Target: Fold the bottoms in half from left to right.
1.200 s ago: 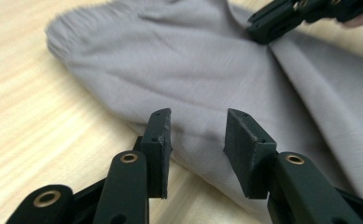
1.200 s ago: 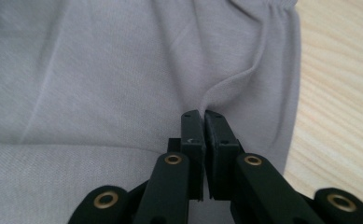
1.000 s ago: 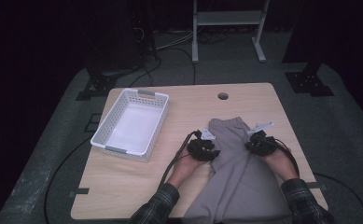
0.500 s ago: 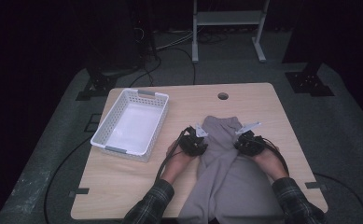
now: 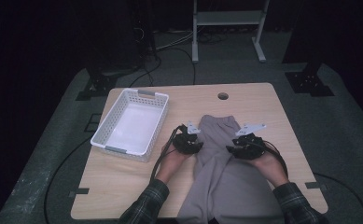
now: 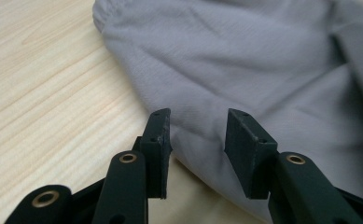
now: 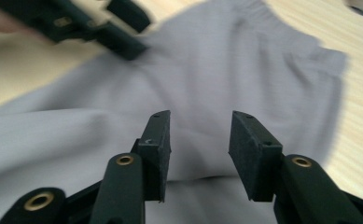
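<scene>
A grey garment (image 5: pixel 219 133) lies on the wooden table (image 5: pixel 268 109), and its lower part hangs over the near edge. My left gripper (image 5: pixel 194 141) sits at the garment's left edge. Its jaws have just been opening, and in the left gripper view (image 6: pixel 198 126) the cloth's edge (image 6: pixel 244 60) lies under them unpinched. My right gripper (image 5: pixel 231 149) hovers over the garment's right side, pointing left. Its jaws (image 7: pixel 198 128) have just been opening too, and they stand apart above the cloth (image 7: pixel 244 60) with nothing between them. The left gripper (image 7: pixel 100 23) shows beyond it.
A white plastic basket (image 5: pixel 123 150) stands empty at the left of the table, close to my left hand. A small round hole (image 5: pixel 223 96) sits near the table's far edge. Cables trail from both grippers, and stands and cables are on the dark floor behind.
Both hands have shifted a little to the left. The right gripper, shut on the cloth before, now stands open. The garment's upper part lies narrower than it did.
</scene>
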The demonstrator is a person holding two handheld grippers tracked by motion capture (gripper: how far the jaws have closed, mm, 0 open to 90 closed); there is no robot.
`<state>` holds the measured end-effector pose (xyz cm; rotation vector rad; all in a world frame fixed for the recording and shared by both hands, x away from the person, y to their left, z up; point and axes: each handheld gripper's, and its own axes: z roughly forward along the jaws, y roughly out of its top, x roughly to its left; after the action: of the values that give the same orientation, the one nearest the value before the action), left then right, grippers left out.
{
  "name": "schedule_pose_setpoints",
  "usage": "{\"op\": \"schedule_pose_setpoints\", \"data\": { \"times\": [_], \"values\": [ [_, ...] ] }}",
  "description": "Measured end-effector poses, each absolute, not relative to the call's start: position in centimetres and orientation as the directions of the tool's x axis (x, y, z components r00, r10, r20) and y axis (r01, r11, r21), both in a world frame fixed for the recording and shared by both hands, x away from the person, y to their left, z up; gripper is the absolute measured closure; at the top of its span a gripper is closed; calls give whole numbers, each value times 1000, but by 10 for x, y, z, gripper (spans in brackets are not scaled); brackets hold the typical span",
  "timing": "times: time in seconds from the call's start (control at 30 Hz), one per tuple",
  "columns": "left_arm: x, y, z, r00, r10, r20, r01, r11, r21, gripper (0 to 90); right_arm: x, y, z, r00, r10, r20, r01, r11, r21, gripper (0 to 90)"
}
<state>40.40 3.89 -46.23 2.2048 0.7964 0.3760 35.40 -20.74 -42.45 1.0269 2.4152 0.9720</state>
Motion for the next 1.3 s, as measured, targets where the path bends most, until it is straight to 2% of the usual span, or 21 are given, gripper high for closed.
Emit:
{"op": "schedule_pose_setpoints", "data": {
  "times": [0.23,0.37,0.57,0.7,0.73,0.83,0.9,1.13,1.3],
  "values": [
    [381,51,-454,786,615,-65,440,-483,757,570,321,-180,-426,-788,615,17,438,540,718,450],
    [365,55,-457,799,598,-71,435,-491,755,551,309,-159,-428,-822,569,34,420,564,711,384],
    [353,57,-464,809,583,-66,432,-516,740,552,303,-138,-442,-842,537,47,427,610,668,360],
    [351,52,-472,818,574,-18,416,-571,708,556,302,-133,-454,-850,525,39,429,646,632,548],
    [350,50,-473,819,573,-12,412,-574,708,559,303,-132,-458,-849,527,39,434,654,619,643],
    [350,49,-473,819,573,6,403,-583,705,570,302,-132,-462,-850,527,13,422,664,618,813],
    [350,49,-473,818,575,2,406,-580,706,585,301,-134,-459,-849,529,-1,412,663,625,882],
    [349,46,-472,818,575,23,395,-590,705,631,291,-158,-438,-833,553,-11,400,616,678,893],
    [349,46,-471,818,575,30,395,-599,697,647,281,-192,-430,-792,610,-13,435,580,689,894]
  ]
}}
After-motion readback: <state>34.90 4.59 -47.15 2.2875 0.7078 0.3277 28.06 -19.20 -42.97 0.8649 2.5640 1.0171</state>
